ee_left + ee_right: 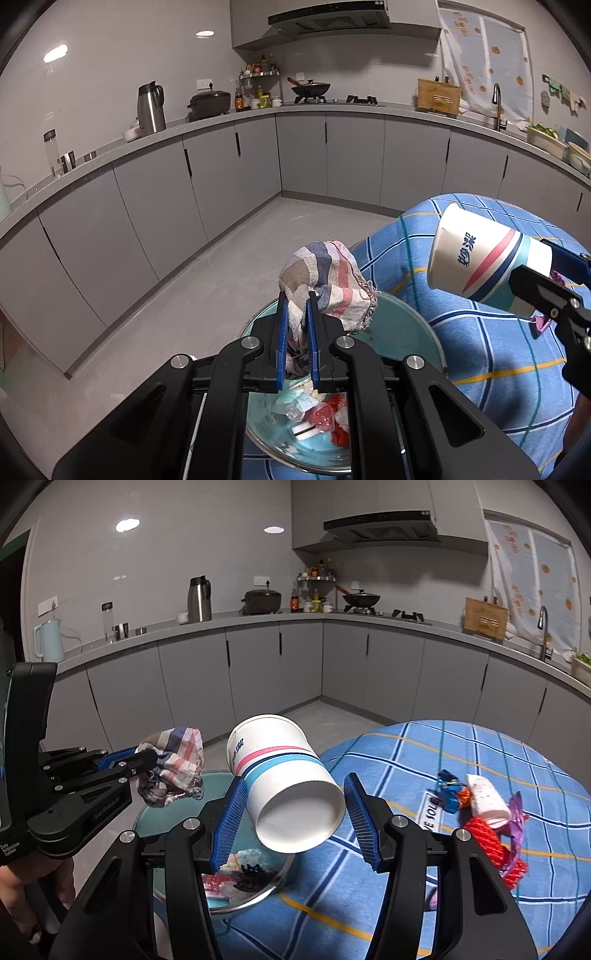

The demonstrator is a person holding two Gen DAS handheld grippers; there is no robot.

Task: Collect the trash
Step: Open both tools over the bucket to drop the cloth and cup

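above the glass bowl (424, 332): left gripper (297, 339) pinching limp checked cloth (325, 273); right gripper (295, 819) half spread, cradling tilted paper cup (284, 775), light, crushable, best gripped gently mid-wall.

2 grippers are showing, the left gripper (297, 339) and the right gripper (295, 819), each carrying 2 blue fingers (229, 823). 1 checked cloth (325, 280) is sitting between the left pair, and 1 paper cup (288, 782) is lying between the right pair. 1 glass bowl (424, 328) is resting on 1 blue plaid tablecloth (461, 749), holding a jumble of wrappers too tangled to count. Beside it, 1 white roll (484, 797), 1 red net (495, 845), 1 purple wrapper (517, 808) and 1 blue-and-orange wrapper (452, 788) are lying. On the far counter (258, 618), 1 steel jug (199, 598), 1 wok (361, 599), 1 pale kettle (50, 638) and 1 faucet (543, 631) are standing.
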